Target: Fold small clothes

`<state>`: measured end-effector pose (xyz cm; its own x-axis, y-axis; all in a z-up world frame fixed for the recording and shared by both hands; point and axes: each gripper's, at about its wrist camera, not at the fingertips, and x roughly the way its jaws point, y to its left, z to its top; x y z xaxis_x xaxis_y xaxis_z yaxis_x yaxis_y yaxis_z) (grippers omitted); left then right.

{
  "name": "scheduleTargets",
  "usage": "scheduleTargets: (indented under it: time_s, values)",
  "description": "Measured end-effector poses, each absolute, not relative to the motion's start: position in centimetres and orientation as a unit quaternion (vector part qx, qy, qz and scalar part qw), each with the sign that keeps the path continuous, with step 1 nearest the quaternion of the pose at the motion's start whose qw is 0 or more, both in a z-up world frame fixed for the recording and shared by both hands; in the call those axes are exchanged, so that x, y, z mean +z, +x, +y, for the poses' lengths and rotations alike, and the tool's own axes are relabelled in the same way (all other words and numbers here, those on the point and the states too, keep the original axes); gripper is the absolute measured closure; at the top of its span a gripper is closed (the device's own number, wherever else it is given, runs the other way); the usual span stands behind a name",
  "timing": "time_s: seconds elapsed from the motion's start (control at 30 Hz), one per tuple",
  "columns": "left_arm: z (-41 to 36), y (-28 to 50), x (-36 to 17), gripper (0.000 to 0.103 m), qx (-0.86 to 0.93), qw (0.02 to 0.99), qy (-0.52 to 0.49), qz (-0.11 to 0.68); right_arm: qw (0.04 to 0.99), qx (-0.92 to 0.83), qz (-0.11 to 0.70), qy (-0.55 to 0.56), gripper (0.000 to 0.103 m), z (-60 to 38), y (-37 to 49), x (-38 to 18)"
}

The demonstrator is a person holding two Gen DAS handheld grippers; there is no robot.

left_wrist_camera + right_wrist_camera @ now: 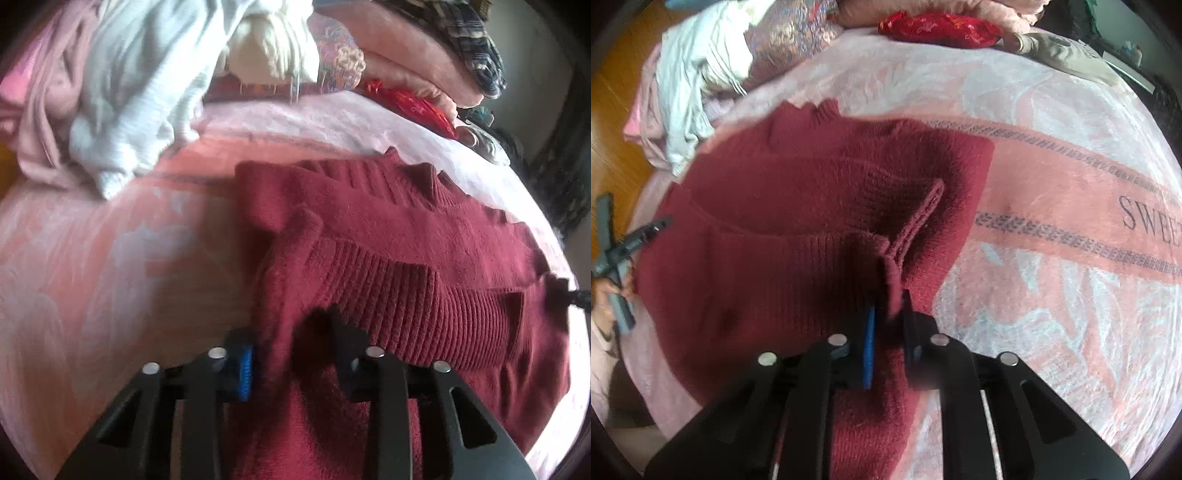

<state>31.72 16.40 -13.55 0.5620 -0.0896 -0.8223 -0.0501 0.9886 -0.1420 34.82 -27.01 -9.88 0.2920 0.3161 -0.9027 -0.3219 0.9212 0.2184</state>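
One dark red knitted sweater (783,221) lies spread on a bed covered by one pink and white blanket (1052,206) with grey patterned stripes and the printed letters "SWEE". Going left to right in the right wrist view: a strip of orange-brown wooden floor (624,122) shows at the far left edge. Beside it, at the bed's far left corner, sits one heap of pale clothes (687,85), white and light pink. Low at the left edge, a person's hand (607,295) holds the left claw (291,354), whose black fingers reach the sweater's edge. In its own view, red knit lies between its two fingers, the left one blue-padded, and they appear to pinch it. At centre, the right claw (888,325) is pressed together on a ribbed fold of the sweater, one blue pad (868,347) against the knit. Beyond the sweater, at the far side of the bed, lies one bright red embroidered cushion (938,27). To its right is one grey-green garment (1067,55).
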Motion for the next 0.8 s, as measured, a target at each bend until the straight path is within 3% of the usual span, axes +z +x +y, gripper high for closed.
scheduleTargets:
  time_s: [0.1, 0.3, 0.33, 0.37, 0.43, 0.5, 0.57, 0.6, 0.8]
  values:
    - [16.9, 30.4, -12.1, 0.085, -0.034, 0.893, -0.084, 0.441, 0.808, 0.230, 0.542, 0.012, 0.098, -27.7, 34.1, -8.4]
    - [17.5, 29.7, -12.5, 0.087, -0.042, 0.893, -0.087, 0.440, 0.795, 0.239, 0.558, -0.011, 0.097, -26.5, 33.7, -9.6]
    - [17.5, 29.9, -12.8, 0.087, -0.039, 0.890, -0.090, 0.445, 0.790, 0.232, 0.567, -0.016, 0.092, -26.1, 33.8, -10.3]
    - [17.5, 30.0, -13.0, 0.087, -0.037, 0.887, -0.093, 0.451, 0.788, 0.230, 0.570, -0.018, 0.091, -25.9, 33.9, -10.7]
    - [17.1, 30.4, -13.2, 0.075, -0.028, 0.881, -0.087, 0.464, 0.786, 0.227, 0.574, -0.027, 0.086, -25.4, 33.8, -11.3]
    - [16.8, 30.3, -13.1, 0.073, -0.020, 0.880, -0.073, 0.468, 0.785, 0.231, 0.574, -0.037, 0.098, -25.0, 33.6, -11.4]
    - [16.6, 29.7, -12.9, 0.078, -0.019, 0.881, -0.064, 0.468, 0.788, 0.239, 0.566, -0.042, 0.097, -24.9, 33.2, -10.9]
    - [16.7, 29.3, -12.7, 0.089, -0.019, 0.882, -0.065, 0.467, 0.791, 0.241, 0.561, -0.041, 0.097, -25.1, 32.9, -10.3]
    - [16.4, 26.1, -10.7, 0.095, -0.048, 0.897, -0.068, 0.435, 0.805, 0.256, 0.536, -0.014, 0.098, -27.0, 31.6, -7.8]
